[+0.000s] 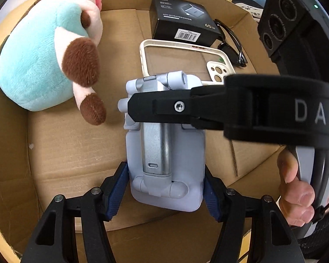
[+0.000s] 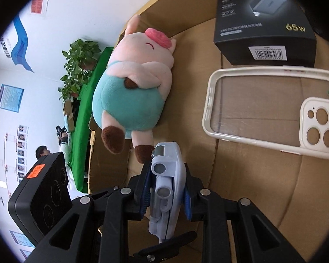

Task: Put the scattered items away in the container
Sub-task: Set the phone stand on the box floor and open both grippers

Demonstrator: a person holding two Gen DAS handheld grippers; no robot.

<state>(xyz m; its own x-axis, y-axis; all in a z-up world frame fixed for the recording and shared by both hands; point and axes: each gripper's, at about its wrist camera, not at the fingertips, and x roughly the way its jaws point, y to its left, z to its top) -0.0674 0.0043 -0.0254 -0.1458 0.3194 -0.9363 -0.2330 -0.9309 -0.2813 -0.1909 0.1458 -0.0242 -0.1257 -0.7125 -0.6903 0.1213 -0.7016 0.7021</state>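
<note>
A pale lavender folding phone stand (image 1: 164, 153) is held over the floor of a cardboard box (image 1: 72, 149). My left gripper (image 1: 166, 188) is shut on its near end, blue pads on both sides. My right gripper (image 2: 166, 188) is shut on its far end, edge-on in the right wrist view (image 2: 166, 175); one right finger (image 1: 160, 107) crosses over the stand in the left wrist view. A plush pig (image 1: 46, 54) in a teal outfit, a black charger box (image 1: 182, 19), a cream phone case (image 1: 182, 61) and black sunglasses (image 1: 230, 43) lie inside the box.
The box walls (image 2: 111, 144) rise around the items. Bare cardboard floor lies at the near left of the box. Beyond the box are a green table (image 2: 85, 118), a potted plant (image 2: 79, 65) and a person (image 2: 43, 151) far off.
</note>
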